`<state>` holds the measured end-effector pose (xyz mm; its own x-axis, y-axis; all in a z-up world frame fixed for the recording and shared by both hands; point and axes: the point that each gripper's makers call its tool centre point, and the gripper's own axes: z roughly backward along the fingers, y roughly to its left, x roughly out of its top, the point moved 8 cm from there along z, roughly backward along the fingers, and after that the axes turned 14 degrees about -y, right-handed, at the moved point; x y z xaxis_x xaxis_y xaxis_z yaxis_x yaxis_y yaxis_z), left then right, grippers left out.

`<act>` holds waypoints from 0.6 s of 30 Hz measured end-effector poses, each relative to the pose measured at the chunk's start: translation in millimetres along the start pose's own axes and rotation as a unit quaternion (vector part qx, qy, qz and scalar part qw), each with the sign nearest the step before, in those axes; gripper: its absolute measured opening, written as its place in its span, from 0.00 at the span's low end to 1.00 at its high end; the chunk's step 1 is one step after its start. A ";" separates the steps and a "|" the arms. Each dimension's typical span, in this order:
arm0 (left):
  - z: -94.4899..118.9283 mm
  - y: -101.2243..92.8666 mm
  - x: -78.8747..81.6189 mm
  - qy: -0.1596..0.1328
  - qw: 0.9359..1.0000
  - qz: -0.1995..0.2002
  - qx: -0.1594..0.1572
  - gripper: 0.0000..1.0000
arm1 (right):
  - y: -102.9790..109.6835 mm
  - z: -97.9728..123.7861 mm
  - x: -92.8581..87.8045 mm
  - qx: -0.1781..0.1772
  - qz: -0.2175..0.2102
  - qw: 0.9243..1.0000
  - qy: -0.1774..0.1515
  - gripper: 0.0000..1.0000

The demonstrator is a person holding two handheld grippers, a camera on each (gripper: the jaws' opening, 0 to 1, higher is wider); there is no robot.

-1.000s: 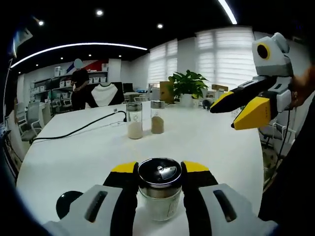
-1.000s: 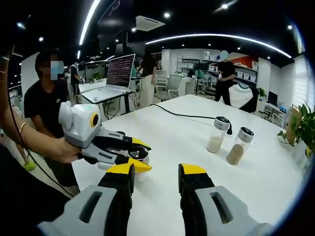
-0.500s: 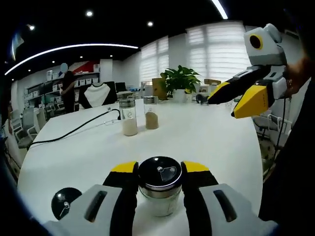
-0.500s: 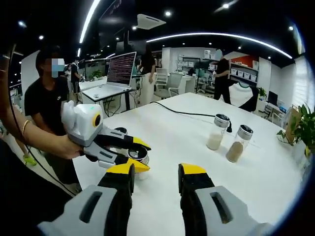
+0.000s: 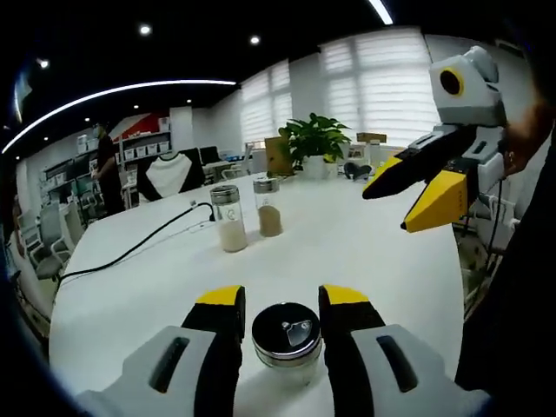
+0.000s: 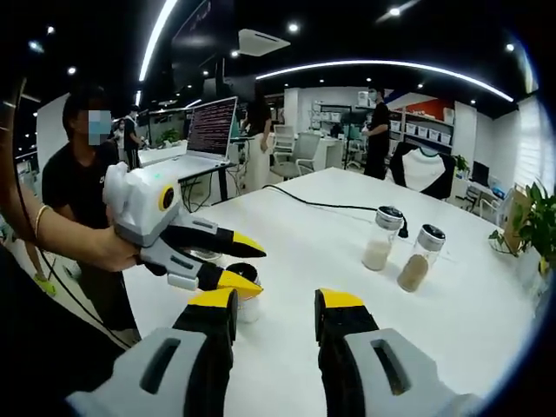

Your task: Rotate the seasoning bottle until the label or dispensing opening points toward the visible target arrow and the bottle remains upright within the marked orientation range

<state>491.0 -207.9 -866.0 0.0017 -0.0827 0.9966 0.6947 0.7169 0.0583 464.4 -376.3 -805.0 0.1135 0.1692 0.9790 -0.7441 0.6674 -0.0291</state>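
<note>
Standing upright between left gripper [image 5: 278, 300] tips: seasoning bottle [image 5: 286, 339] | jaws apart, not gripping | right gripper [image 6: 276, 304] open, empty

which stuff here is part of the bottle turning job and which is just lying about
Job:
- seasoning bottle, upright between the open jaws of the left gripper
- right gripper, open, off to the side

Lying about:
- two spice jars, farther back
- black cable
- potted plant
- laptop

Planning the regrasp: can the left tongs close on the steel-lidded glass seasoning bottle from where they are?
Probably yes. The steel-lidded glass seasoning bottle stands upright between the open left tongs, with a gap either side and nothing between. The right tongs are off to the side.
</note>
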 end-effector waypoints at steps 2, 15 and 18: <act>2.7 1.7 3.6 0.000 1.000 0.004 0.002 0.37 | -6.5 -2.5 3.5 -0.003 0.000 1.000 -0.004 0.33; 26.1 8.5 35.3 -0.010 0.998 0.039 0.038 0.45 | -80.8 -34.6 35.9 -0.045 0.002 0.998 -0.037 0.34; 29.9 9.3 40.1 -0.010 0.998 0.051 0.048 0.49 | -94.8 -43.1 43.1 -0.054 0.001 0.998 -0.045 0.34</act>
<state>476.0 -183.8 -823.8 0.0539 0.0060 0.9985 0.6199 0.7837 -0.0381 568.3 -401.1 -768.7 0.0485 0.1073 0.9930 -0.6684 0.7423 -0.0475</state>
